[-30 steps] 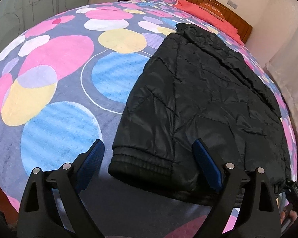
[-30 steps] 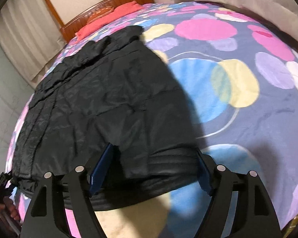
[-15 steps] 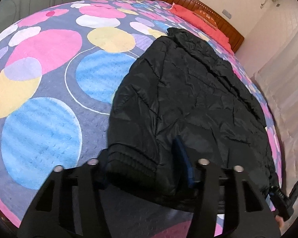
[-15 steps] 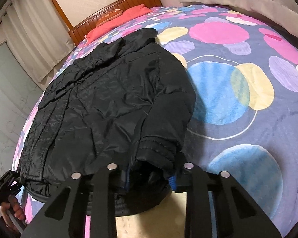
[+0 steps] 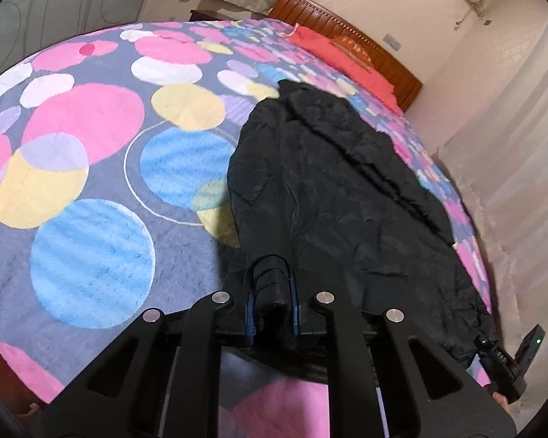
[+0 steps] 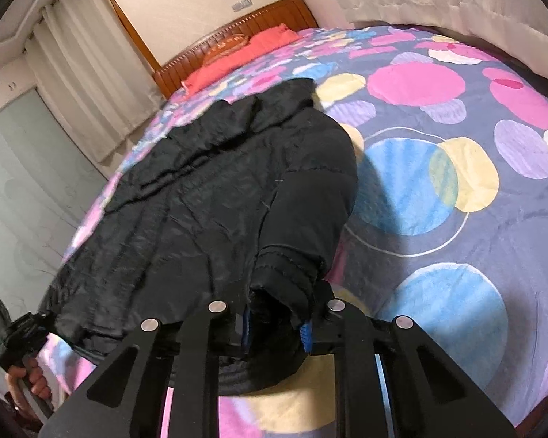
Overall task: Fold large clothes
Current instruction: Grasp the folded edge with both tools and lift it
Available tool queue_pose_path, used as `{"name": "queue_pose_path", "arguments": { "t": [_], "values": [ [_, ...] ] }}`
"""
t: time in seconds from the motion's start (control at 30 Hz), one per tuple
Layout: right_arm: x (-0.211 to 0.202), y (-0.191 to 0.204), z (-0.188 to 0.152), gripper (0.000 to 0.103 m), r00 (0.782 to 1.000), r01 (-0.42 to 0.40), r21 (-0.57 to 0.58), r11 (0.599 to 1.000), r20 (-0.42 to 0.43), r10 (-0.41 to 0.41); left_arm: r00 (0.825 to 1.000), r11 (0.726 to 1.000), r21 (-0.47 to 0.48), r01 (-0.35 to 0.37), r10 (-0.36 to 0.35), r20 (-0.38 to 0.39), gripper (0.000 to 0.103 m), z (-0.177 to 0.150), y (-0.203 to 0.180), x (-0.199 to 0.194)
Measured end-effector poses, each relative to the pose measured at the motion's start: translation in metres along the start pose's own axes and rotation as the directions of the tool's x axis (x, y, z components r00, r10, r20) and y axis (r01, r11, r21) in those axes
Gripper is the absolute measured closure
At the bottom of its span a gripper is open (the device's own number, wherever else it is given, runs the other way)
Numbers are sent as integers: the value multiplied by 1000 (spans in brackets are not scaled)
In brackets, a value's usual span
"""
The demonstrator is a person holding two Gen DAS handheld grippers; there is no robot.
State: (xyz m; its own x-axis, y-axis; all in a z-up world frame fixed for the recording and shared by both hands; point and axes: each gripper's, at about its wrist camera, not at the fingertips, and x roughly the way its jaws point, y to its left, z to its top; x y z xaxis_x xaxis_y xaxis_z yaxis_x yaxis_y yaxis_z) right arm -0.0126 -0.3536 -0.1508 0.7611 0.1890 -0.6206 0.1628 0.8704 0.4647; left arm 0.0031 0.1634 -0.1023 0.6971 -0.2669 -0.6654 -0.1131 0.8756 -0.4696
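Note:
A black quilted jacket (image 5: 347,200) lies spread on the bed, collar towards the headboard. My left gripper (image 5: 272,292) is shut on a bunched fold of its ribbed near edge at the left corner, lifted off the cover. In the right wrist view the same jacket (image 6: 219,189) fills the middle. My right gripper (image 6: 277,321) is shut on the ribbed edge at the jacket's right corner, also raised. Each view shows the other gripper at the jacket's far corner: the right gripper (image 5: 511,361) and the left gripper (image 6: 14,325), held by a hand (image 6: 31,383).
The bedspread (image 5: 91,182) is grey with big pink, blue and yellow circles and spreads wide beside the jacket. A wooden headboard (image 5: 350,36) and red pillows (image 5: 332,54) lie at the far end. Curtains (image 6: 80,73) and a glass door (image 6: 14,182) stand past the bed.
Both grippers went from open astride the jacket's near edge to shut on it. Both have risen, pulling the corners up and bunching the fabric.

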Motion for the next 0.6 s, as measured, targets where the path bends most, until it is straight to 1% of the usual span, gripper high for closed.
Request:
{"name": "queue_pose_path", "arguments": {
  "t": [0.1,0.17,0.33,0.47,0.6],
  "values": [
    [-5,6,13,83,998,-49,9,999,26,49,999,999,-15,36,-36,13,90,17,-4,-4],
    [-6,13,26,84,995,-88,5,996,49,88,998,999,-1,41,-41,39,91,30,-10,-5],
    [0,31,56,84,988,-122,-24,992,90,124,995,998,37,46,-49,82,91,62,-31,4],
    [14,40,84,84,984,-132,-35,991,117,135,994,996,76,48,-56,97,91,93,-51,24],
    [37,45,123,84,980,-154,-15,988,128,154,995,996,76,51,-57,87,91,130,-66,51]
  ]
}}
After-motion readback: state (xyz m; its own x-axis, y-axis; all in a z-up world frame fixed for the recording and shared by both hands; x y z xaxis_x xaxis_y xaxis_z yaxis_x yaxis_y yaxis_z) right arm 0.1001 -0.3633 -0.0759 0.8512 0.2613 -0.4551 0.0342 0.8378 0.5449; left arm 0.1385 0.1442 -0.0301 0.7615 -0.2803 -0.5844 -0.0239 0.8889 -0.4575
